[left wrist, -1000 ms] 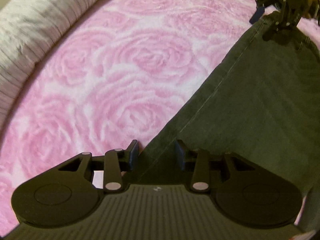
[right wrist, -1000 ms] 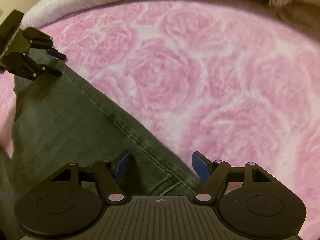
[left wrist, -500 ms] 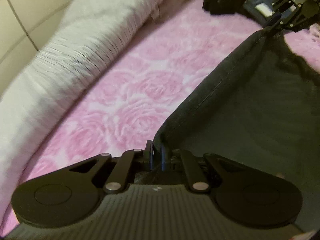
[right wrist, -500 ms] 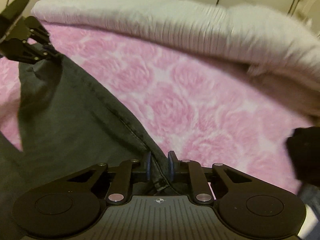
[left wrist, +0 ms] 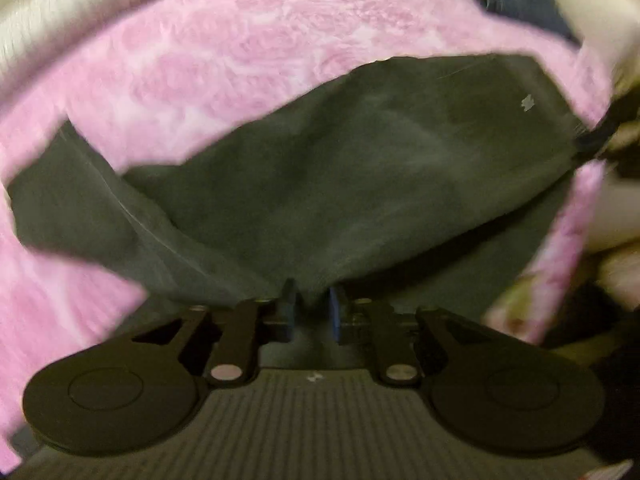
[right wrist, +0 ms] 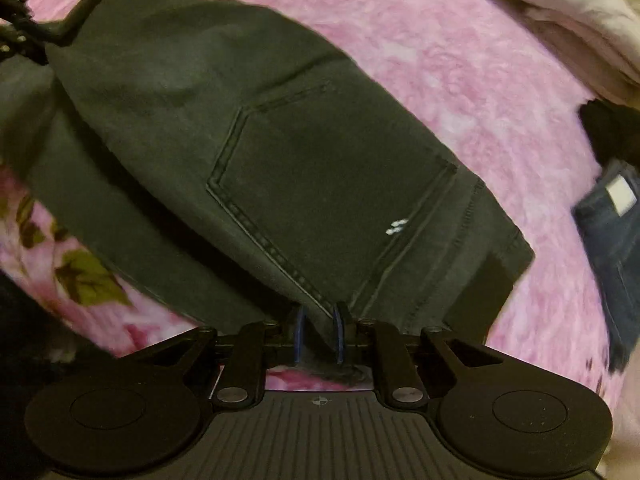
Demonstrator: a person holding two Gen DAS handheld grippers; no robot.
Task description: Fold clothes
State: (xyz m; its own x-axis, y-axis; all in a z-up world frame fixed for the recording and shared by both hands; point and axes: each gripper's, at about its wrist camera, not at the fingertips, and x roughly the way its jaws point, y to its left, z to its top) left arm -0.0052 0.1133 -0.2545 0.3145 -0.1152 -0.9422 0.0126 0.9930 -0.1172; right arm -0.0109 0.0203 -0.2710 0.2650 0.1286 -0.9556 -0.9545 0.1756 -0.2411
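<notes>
1. While both claws carried the dark jeans (right wrist: 304, 168) over the pink bed cover (right wrist: 420, 40), the right claw (right wrist: 318, 334) stayed clenched on a hem.
2. The left claw (left wrist: 312, 306) had just been easing wider, cloth between its pads.
3. Heavy, limp denim probably held best at thick seams.

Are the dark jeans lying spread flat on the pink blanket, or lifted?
Lifted. The dark jeans hang from the right gripper and left gripper, draping above the pink blanket, back pocket showing.
</notes>
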